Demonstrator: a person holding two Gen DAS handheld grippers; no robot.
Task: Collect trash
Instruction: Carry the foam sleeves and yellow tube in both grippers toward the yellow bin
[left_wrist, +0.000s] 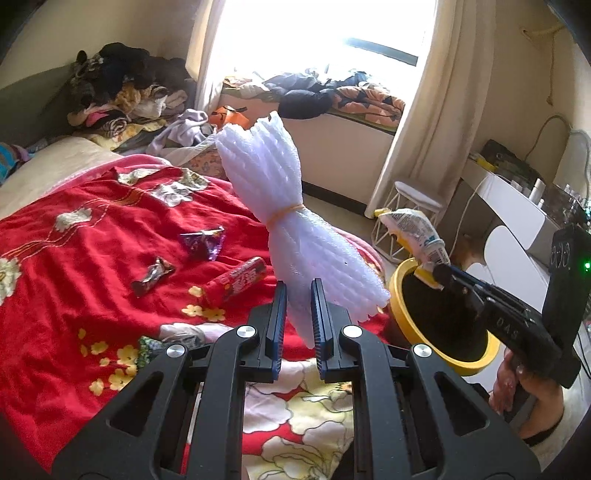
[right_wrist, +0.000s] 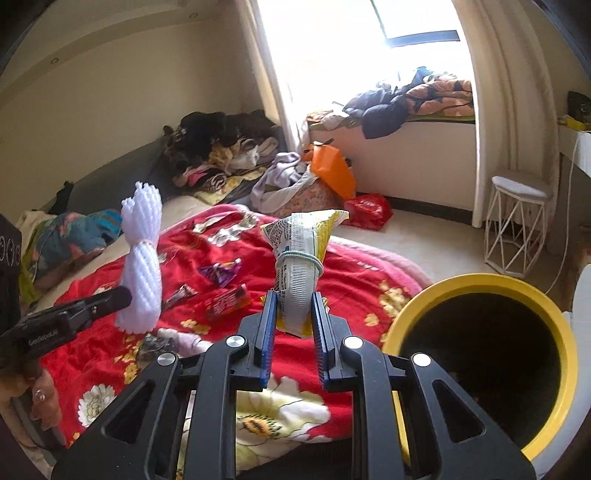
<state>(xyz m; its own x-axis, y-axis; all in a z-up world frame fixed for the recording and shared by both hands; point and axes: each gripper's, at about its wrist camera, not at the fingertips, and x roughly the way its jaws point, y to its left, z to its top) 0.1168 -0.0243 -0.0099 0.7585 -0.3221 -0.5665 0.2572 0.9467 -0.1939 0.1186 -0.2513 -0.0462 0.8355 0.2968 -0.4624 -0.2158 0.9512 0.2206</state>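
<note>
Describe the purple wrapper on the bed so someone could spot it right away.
Start at the red floral blanket covering the bed. Near its middle lie three wrappers; the purple wrapper is farthest back, shiny and crumpled into a triangle, unlike the dark brown wrapper and red tube-shaped wrapper.

The yellow bin (right_wrist: 480, 369) gapes unobstructed beside the bed; wrappers (left_wrist: 203, 242) dot the red blanket (left_wrist: 74, 295).

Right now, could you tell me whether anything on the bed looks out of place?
Yes: wrappers lie loose on the red blanket, a purple one, a brown one and a red one. They are litter, not bedding.
</note>
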